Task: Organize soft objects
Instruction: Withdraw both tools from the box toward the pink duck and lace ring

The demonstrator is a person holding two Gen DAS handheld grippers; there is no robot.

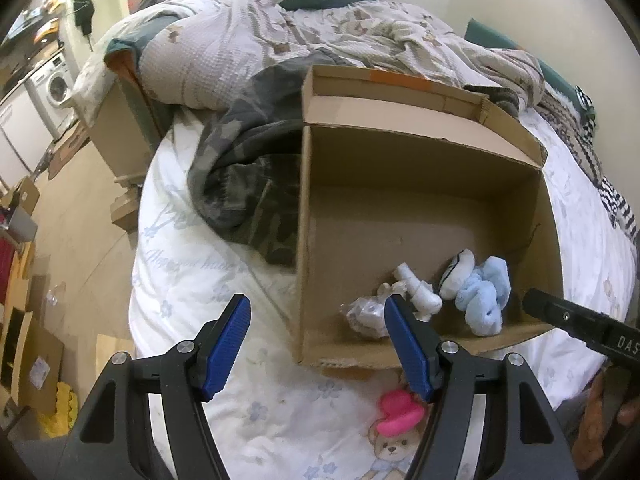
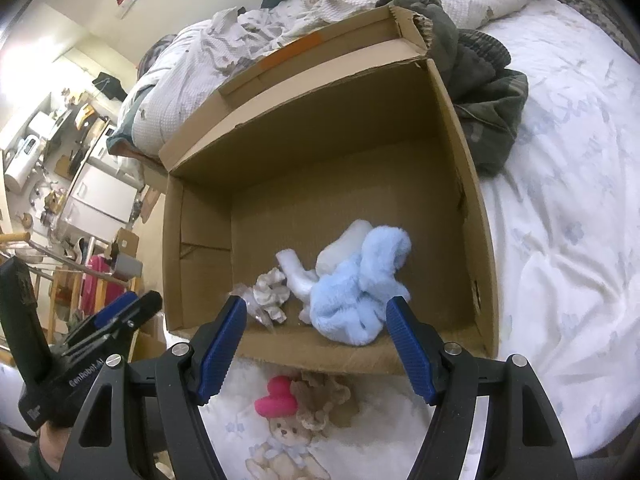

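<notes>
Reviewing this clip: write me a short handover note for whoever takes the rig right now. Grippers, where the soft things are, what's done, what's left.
Left gripper: open, empty, above the box's near left corner.
Right gripper: open, empty, above the box's near edge.
Cardboard box: open on the bed, holding a light blue plush, a white soft piece and a grey-white scrunchie, all near the front wall.
Done: those three are in.
Left: the pink soft item and a beige crocheted piece lie on the bed just outside the box's front wall.

plush toys in box, box on bed
</notes>
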